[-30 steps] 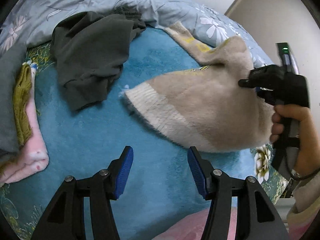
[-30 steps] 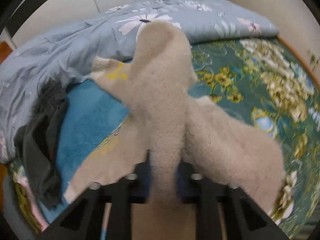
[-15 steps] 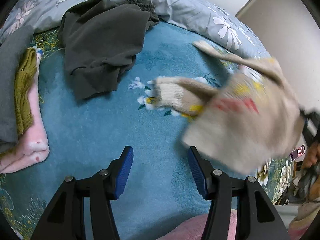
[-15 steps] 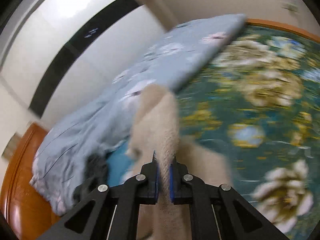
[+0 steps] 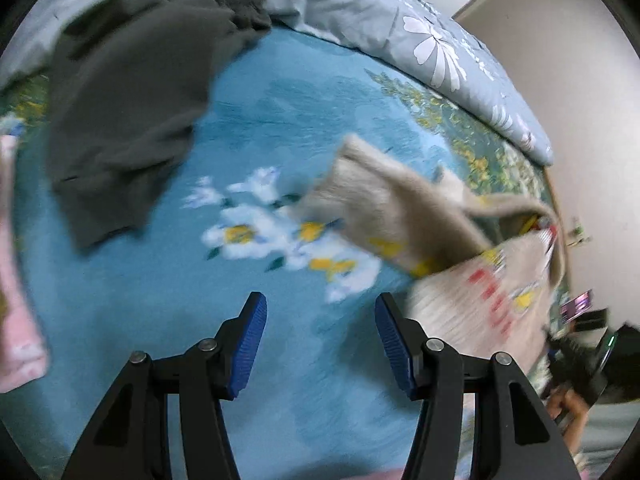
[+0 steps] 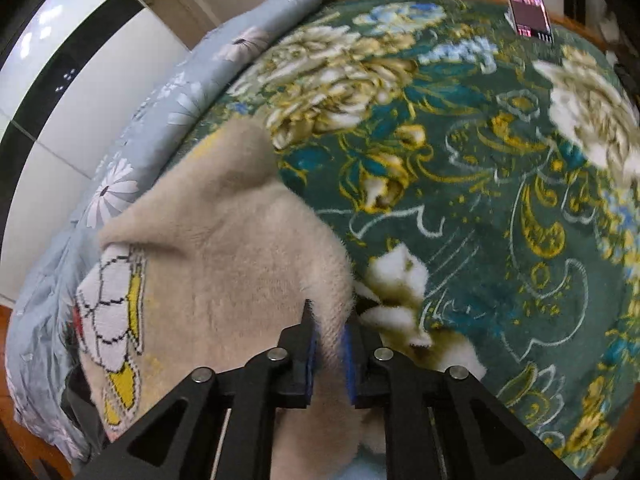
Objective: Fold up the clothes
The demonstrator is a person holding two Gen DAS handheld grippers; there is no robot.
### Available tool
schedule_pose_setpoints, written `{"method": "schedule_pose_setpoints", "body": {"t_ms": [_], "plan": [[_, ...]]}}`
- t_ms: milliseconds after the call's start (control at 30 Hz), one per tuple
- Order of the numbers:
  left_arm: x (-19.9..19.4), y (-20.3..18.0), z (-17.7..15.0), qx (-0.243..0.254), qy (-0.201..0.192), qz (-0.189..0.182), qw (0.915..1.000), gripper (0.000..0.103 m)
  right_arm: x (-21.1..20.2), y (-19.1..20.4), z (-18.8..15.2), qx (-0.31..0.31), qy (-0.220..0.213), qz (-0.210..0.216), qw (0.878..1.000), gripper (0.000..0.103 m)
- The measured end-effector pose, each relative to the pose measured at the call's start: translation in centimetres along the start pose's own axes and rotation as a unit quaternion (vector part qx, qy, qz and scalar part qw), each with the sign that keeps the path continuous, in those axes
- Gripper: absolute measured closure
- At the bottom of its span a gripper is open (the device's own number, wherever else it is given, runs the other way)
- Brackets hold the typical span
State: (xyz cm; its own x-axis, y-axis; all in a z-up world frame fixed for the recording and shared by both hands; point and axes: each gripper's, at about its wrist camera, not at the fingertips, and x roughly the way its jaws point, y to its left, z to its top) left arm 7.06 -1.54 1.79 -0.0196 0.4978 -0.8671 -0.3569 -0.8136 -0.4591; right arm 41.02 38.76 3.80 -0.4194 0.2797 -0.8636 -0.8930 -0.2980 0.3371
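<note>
Right gripper (image 6: 329, 340) pinching beige sweater (image 6: 224, 256) edge; left gripper (image 5: 318, 344) spread, empty. Judgement: lay sweater flat on blue blanket (image 5: 280, 120), left takes hem at 3 o'clock.

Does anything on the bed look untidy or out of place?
Yes. A dark grey garment lies crumpled on the blue blanket, unfolded. The beige sweater hangs bunched from the right gripper.

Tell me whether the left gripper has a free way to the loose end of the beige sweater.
Probably yes. The left gripper is open and holds nothing, and only bare blue blanket lies between it and the beige sweater, whose other end the right gripper pinches. The view is blurred, though.
</note>
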Motion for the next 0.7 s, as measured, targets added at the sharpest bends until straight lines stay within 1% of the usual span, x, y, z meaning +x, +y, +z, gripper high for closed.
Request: {"method": "schedule_pose_setpoints", "body": {"t_ms": [33, 67, 100, 133, 167, 200, 267, 333, 433, 500, 567, 600, 633, 667, 700], "plan": [[0.6, -0.2, 0.7, -0.007, 0.007, -0.012, 0.9999, 0.046, -0.6, 0.4, 0.0, -0.011, -0.009, -0.005, 1.000, 0.086], [1.2, -0.5, 1.4, -0.022, 0.016, -0.027, 0.9993, 0.045, -1.4, 0.8, -0.1, -0.025, -0.020, -0.015, 0.999, 0.078], [1.9, -0.7, 2.1, -0.042, 0.026, -0.046, 0.9977, 0.044, -2.1, 1.1, -0.2, -0.037, -0.031, -0.024, 0.999, 0.065], [2.5, -1.0, 2.9, -0.061, 0.036, -0.064, 0.9954, 0.042, -2.8, 1.4, -0.4, -0.045, -0.044, -0.031, 0.998, 0.060], [3.0, -1.5, 3.4, -0.073, 0.039, -0.072, 0.9939, 0.041, -3.7, 1.6, -0.6, -0.052, -0.060, -0.041, 0.996, 0.052], [3.5, -2.2, 4.0, -0.076, 0.040, -0.071, 0.9938, 0.039, -4.3, 1.8, -0.8, -0.058, -0.073, -0.050, 0.994, 0.048], [4.6, -3.8, 5.2, -0.081, 0.041, -0.068, 0.9936, 0.039, -5.1, 2.2, -1.1, -0.064, -0.088, -0.055, 0.993, 0.047], [5.5, -5.1, 5.9, -0.093, 0.044, -0.066, 0.9924, 0.039, -5.5, 2.8, -1.7, -0.067, -0.089, -0.042, 0.993, 0.047], [6.8, -6.5, 6.4, -0.141, 0.058, -0.069, 0.9859, 0.039, -5.6, 4.4, -3.3, -0.087, -0.077, -0.022, 0.993, 0.046], [7.7, -7.3, 6.7, -0.145, 0.066, -0.055, 0.9858, 0.039, -5.1, 5.2, -4.6, -0.091, -0.064, -0.013, 0.994, 0.045], [8.8, -8.3, 6.8, -0.131, 0.064, -0.018, 0.9891, 0.041, -3.8, 5.4, -5.9, -0.083, -0.040, 0.001, 0.996, 0.044], [9.5, -8.8, 6.7, -0.120, 0.064, 0.001, 0.9907, 0.046, -3.3, 5.4, -6.4, -0.080, -0.034, 0.002, 0.996, 0.044], [9.7, -8.7, 6.7, -0.119, 0.068, 0.002, 0.9905, 0.063, -3.0, 5.6, -6.9, -0.080, -0.029, 0.005, 0.996, 0.044], [10.0, -8.6, 6.7, -0.118, 0.072, 0.003, 0.9903, 0.073, -2.9, 5.7, -7.4, -0.082, -0.025, 0.009, 0.996, 0.044], [10.3, -8.5, 6.6, -0.117, 0.076, 0.004, 0.9901, 0.088, -2.7, 5.8, -7.9, -0.084, -0.021, 0.013, 0.996, 0.044]]}}
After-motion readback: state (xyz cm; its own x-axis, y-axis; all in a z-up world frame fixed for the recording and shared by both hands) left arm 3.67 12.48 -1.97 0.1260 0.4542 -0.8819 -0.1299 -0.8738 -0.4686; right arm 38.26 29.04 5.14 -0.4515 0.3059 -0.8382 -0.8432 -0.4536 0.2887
